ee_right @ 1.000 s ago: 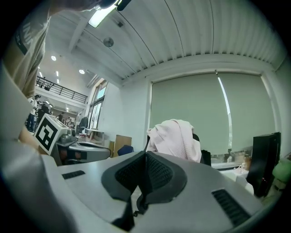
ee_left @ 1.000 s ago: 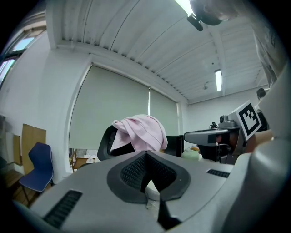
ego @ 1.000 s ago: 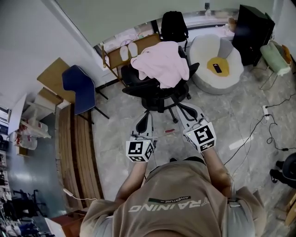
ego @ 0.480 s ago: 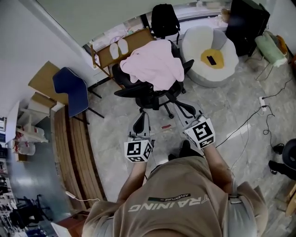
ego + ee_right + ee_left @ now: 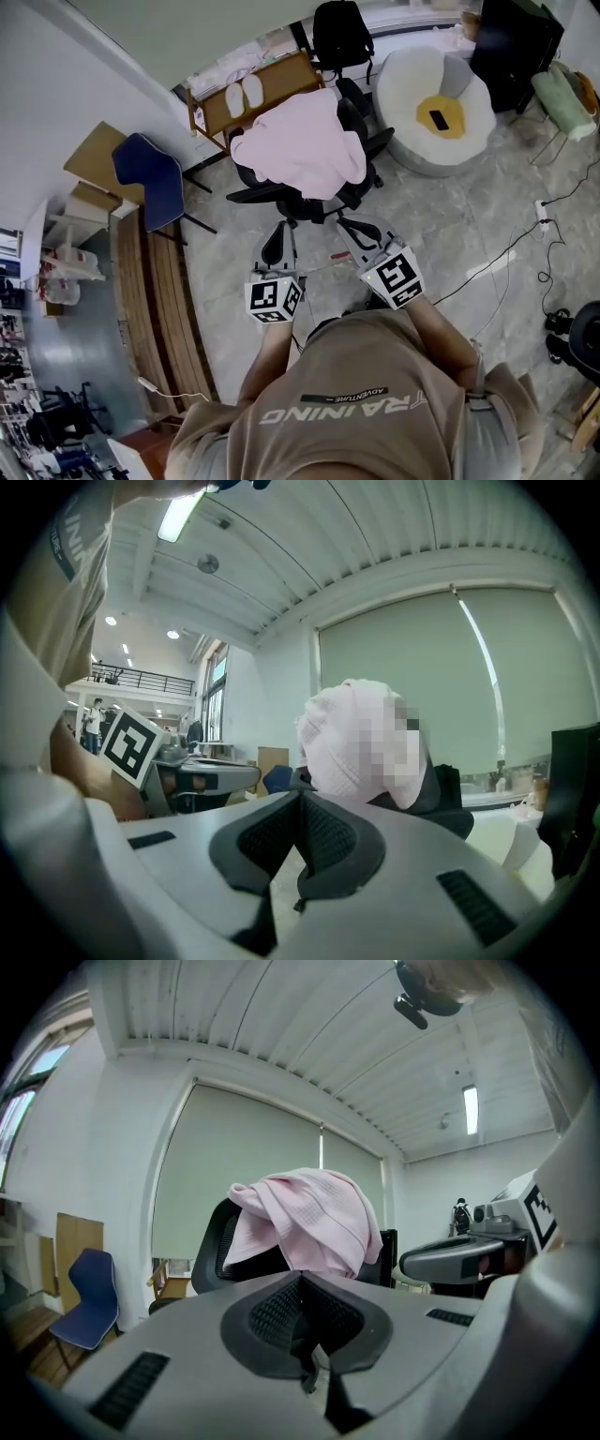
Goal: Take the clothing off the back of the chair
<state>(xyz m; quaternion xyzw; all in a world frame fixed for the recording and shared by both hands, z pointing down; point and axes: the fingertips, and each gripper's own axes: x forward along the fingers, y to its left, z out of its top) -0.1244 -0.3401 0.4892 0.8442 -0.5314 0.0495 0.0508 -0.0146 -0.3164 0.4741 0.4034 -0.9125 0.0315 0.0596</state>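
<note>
Clothing lies draped over the back and seat of an office chair that stands on the floor in the middle of the room. Before the chair, nearer the person and apart from it, the left gripper and right gripper sit side by side. A side chair stands left of the office chair, a wooden bench and a backpack behind it, and a round floor seat to its right.
</note>
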